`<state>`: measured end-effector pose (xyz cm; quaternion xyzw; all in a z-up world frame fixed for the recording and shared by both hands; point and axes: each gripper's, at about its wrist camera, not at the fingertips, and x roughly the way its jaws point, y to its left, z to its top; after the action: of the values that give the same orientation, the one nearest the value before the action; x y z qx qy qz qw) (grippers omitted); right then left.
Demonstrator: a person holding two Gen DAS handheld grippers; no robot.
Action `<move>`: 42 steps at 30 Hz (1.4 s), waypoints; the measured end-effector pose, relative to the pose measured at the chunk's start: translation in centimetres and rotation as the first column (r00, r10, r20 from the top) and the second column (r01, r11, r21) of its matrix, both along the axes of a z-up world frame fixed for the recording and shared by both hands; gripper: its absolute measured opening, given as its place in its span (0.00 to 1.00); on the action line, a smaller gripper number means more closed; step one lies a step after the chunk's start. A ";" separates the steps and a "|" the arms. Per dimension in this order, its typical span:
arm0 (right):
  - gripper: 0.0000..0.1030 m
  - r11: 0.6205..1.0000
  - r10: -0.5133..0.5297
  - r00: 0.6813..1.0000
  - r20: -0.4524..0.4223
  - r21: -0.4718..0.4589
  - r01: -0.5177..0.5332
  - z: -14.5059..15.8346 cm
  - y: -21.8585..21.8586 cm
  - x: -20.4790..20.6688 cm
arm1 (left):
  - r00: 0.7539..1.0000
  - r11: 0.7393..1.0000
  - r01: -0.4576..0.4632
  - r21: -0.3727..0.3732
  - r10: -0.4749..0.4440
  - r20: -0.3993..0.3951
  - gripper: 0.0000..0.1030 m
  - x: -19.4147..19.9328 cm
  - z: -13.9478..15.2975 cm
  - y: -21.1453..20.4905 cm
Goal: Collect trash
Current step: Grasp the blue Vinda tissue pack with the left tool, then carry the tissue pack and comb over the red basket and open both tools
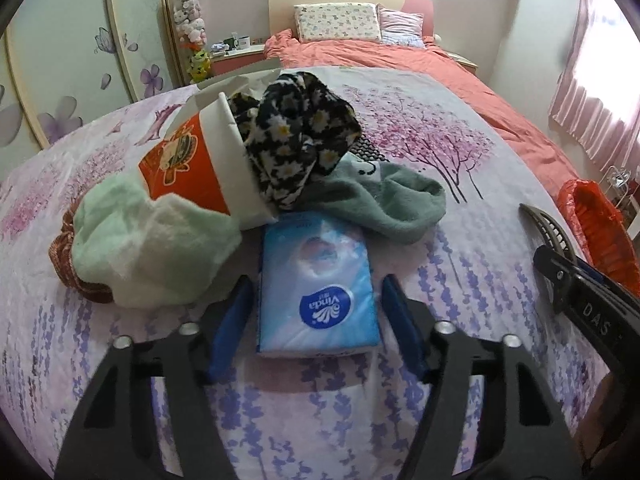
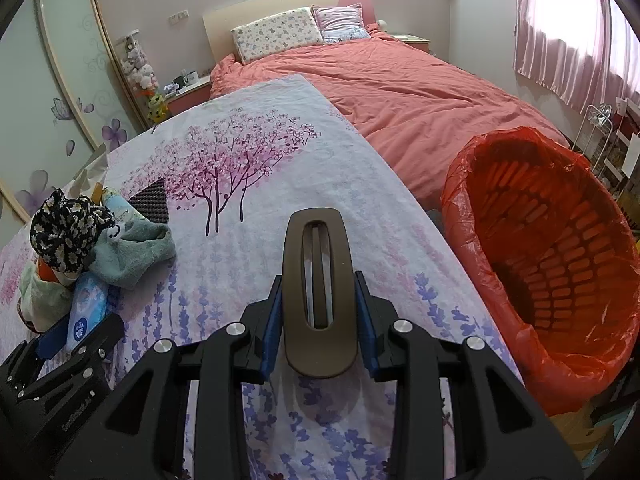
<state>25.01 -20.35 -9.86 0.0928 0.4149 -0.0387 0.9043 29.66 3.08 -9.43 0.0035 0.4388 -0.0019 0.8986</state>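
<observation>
A blue Vinda tissue pack [image 1: 318,280] lies flat on the floral sheet [image 1: 460,240]. My left gripper [image 1: 316,286] straddles it, open, with a narrow gap at each blue pad. The same pack [image 2: 86,304] shows at the lower left of the right wrist view, between those fingers. My right gripper [image 2: 318,280] is shut on a flat brown hair clip [image 2: 318,264], held above the sheet with its slotted end pointing away. A bin lined with a red bag [image 2: 552,264] stands just right of it, past the sheet's edge.
Behind the pack lies a pile: an orange and white carton [image 1: 188,168], black daisy-print cloth [image 1: 296,136], a grey-green sock [image 1: 384,204], pale green cloth [image 1: 152,240] and a black foam piece [image 1: 368,152]. A salmon duvet [image 2: 420,92] covers the bed beyond.
</observation>
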 end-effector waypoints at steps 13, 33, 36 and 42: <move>0.32 0.999 0.041 0.998 0.051 0.024 -0.042 0.9 -0.4 -2.0 | 0.999 0.997 0.035 -0.070 -0.034 0.022 0.49 -1.8 1.0 1.8; 0.32 0.994 0.010 0.974 0.226 0.103 -0.034 6.6 -4.4 -6.6 | 0.973 0.969 0.205 -0.137 -0.187 0.133 0.49 -5.7 6.9 -3.8; 0.32 0.995 -0.022 0.965 0.263 0.096 -0.004 7.5 -5.9 -7.6 | 0.964 0.958 0.243 -0.154 -0.220 0.153 0.49 -5.8 7.8 -5.4; 0.32 0.992 -0.096 0.947 0.306 0.105 0.067 8.5 -9.4 -8.8 | 0.932 0.926 0.339 -0.166 -0.308 0.190 0.49 -5.5 9.6 -10.3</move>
<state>16.25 -29.75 -1.38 0.1568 0.2647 -0.0417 0.9506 24.18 -7.21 0.18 -0.0123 0.3563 -0.1933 0.9141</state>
